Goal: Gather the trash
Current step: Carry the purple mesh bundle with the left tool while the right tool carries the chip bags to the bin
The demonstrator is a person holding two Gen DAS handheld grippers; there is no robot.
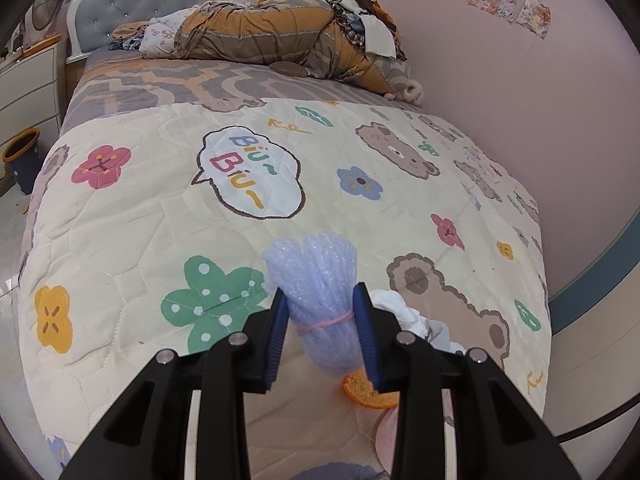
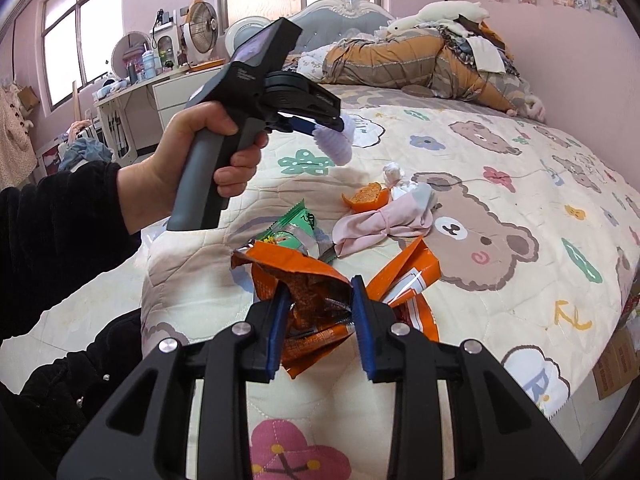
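Note:
My left gripper [image 1: 322, 296] is shut on a pale blue foam net bundle [image 1: 316, 276] tied with a pink band, held above the bed. In the right wrist view the same left gripper [image 2: 326, 122] is lifted over the quilt with the foam net bundle [image 2: 334, 144] in it. My right gripper [image 2: 318, 284] is shut on a crumpled orange snack wrapper [image 2: 308, 280]. On the quilt lie a green wrapper [image 2: 294, 228], an orange peel [image 2: 366, 196] [image 1: 366, 394], a white tissue wad [image 2: 392, 172] and a pink cloth [image 2: 380, 226].
The bed's cartoon quilt [image 1: 160, 220] fills both views, with a heap of bedding [image 1: 280, 36] at the headboard. A dark bin with an orange rim [image 1: 24, 152] stands on the floor left of the bed. A desk [image 2: 132, 92] stands by the windows. A cardboard box [image 2: 616, 360] sits at the right.

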